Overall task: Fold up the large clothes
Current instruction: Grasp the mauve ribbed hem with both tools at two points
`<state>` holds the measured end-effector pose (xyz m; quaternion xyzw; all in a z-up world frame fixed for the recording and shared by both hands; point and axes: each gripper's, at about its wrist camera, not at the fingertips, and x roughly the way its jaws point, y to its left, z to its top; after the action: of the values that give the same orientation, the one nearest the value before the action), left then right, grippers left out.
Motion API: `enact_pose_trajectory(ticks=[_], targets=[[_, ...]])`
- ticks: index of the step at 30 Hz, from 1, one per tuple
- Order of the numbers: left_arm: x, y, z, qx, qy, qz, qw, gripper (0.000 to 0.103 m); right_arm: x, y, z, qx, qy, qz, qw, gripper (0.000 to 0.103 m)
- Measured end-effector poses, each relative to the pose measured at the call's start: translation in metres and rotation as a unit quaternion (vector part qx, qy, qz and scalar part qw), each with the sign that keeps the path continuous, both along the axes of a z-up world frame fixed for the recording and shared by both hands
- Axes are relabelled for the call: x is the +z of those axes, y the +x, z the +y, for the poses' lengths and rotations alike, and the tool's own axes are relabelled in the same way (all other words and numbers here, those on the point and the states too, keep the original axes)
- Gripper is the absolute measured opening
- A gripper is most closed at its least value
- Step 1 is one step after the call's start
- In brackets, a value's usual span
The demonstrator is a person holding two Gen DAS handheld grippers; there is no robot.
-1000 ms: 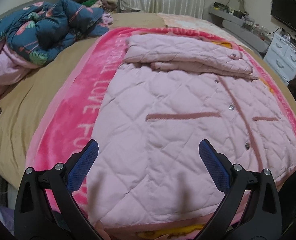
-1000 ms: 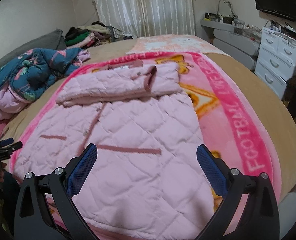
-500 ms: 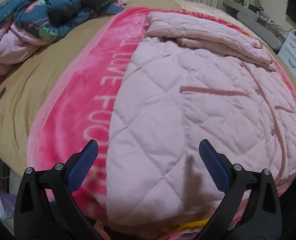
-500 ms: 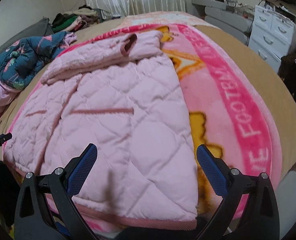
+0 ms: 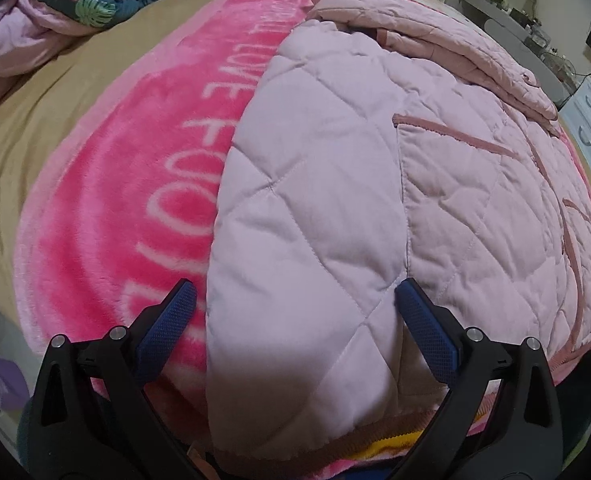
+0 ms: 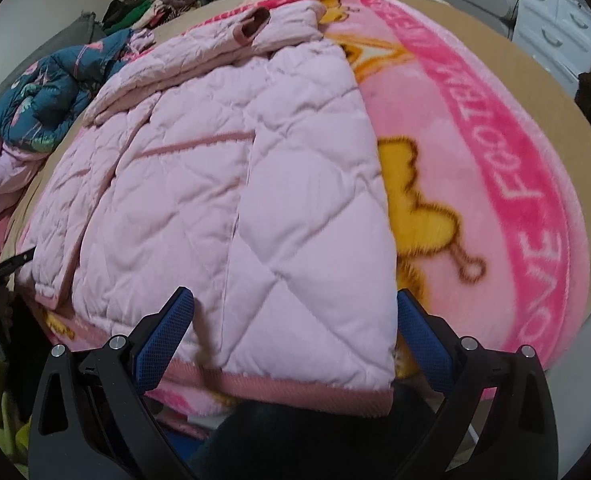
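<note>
Left gripper wide open, empty, over jacket near-left hem corner; right gripper likewise at near-right corner; jacket runs lengthwise away.

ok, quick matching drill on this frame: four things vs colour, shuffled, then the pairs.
Things:
1. jacket
2. blanket
3. quilt
4. drawers

Colours:
A. white
B. hot pink with lettering
C. pale pink, quilted
D. dark blue, leaf print

Pairs: 1-C, 2-B, 3-D, 4-A
</note>
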<state>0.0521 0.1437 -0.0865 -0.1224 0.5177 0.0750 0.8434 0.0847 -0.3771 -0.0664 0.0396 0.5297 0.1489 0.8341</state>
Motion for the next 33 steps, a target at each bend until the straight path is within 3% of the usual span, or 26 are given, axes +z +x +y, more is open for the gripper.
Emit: enact_pose_trajectory(ticks=[10,12,17,20,21,24,29,33], targets=[[0.001,-0.007,0.003,-0.007,-0.029,0.012,0.9995,0.094,-0.013,0.005,-0.013,-0.005,0.073,0.047,0.996,0.098],[0.003,-0.011,0.002,-0.008,-0.030,0.012,0.9994,0.094,-0.013,0.004,-0.010,0.004,0.070,0.046,0.996,0.090],[0.005,-0.023,-0.004,-0.022,-0.036,0.017,0.9990,0.094,-0.011,0.002,-0.009,0.012,0.070,0.041,0.997,0.079],[0.001,-0.025,-0.004,-0.023,-0.042,0.023,0.9986,0.094,-0.008,0.003,-0.015,0.008,0.086,0.038,0.996,0.056],[0.000,-0.025,-0.003,-0.022,-0.045,0.024,0.9985,0.094,-0.006,0.003,-0.017,0.008,0.090,0.034,0.995,0.044],[-0.004,-0.023,-0.003,-0.020,-0.049,0.028,0.9982,0.094,0.004,0.002,-0.019,0.019,0.108,0.018,0.994,0.030],[-0.011,-0.019,0.003,-0.011,-0.073,0.028,0.9969,0.094,0.033,-0.001,-0.013,0.044,0.150,-0.027,0.987,0.026],[-0.010,-0.018,-0.001,-0.014,-0.068,0.025,0.9973,0.094,0.033,0.003,-0.007,0.052,0.142,-0.020,0.988,0.031]])
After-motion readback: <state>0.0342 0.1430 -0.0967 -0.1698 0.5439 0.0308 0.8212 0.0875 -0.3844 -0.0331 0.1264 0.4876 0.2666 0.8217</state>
